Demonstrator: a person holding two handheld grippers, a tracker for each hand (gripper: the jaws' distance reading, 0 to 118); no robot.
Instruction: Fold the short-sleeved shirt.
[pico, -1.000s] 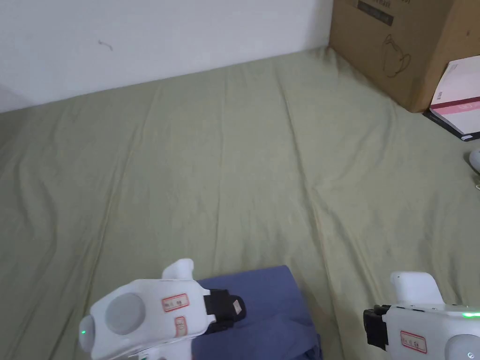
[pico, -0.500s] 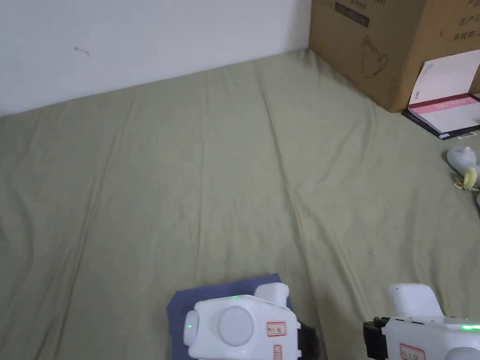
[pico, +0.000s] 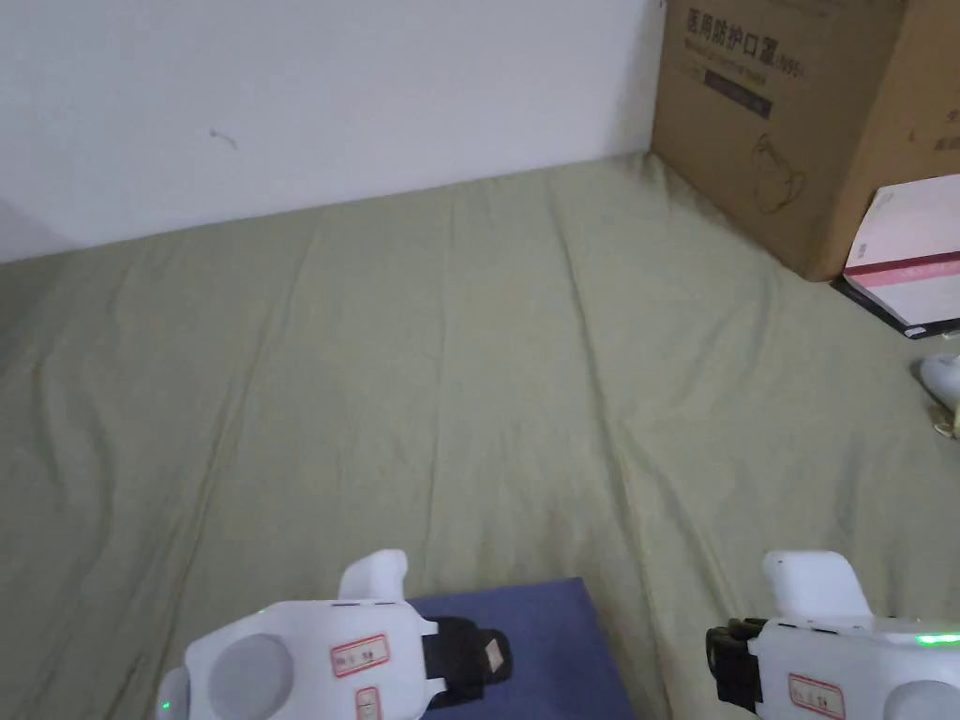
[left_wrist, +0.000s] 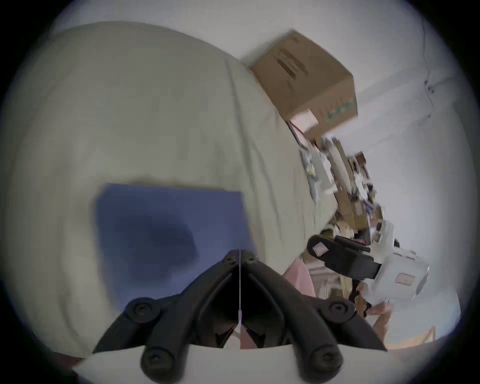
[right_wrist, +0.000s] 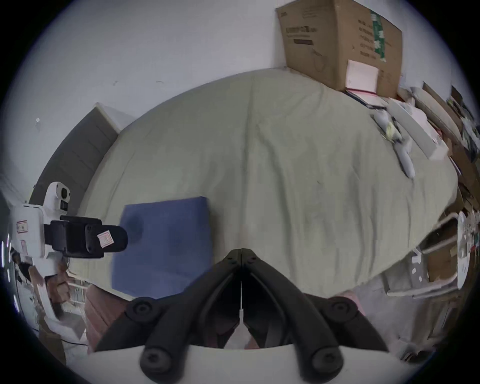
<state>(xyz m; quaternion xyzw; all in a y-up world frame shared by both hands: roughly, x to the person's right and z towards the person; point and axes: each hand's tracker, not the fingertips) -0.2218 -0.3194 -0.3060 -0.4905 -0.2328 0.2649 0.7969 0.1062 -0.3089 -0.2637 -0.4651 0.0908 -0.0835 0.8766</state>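
The blue short-sleeved shirt (pico: 548, 637) lies folded into a neat rectangle on the green bed sheet (pico: 450, 375), near the front edge; it is the blue rectangle (left_wrist: 168, 228) in the left gripper view and the one (right_wrist: 166, 241) in the right gripper view. My left gripper (pico: 497, 654) hovers over the shirt's left part, its jaws shut with nothing between them (left_wrist: 239, 253). My right gripper (pico: 720, 661) is off to the right of the shirt, above bare sheet, jaws shut and empty (right_wrist: 241, 250).
A large cardboard box (pico: 797, 122) stands at the back right against the white wall. A white and pink box (pico: 909, 262) leans beside it, and small grey objects (pico: 942, 380) lie at the right edge. Clutter (right_wrist: 441, 124) lines the bed's right side.
The left gripper swung right over the shirt half a second ago and has come back left, with its black jaws showing again. The right gripper has hardly moved. The head camera shifted.
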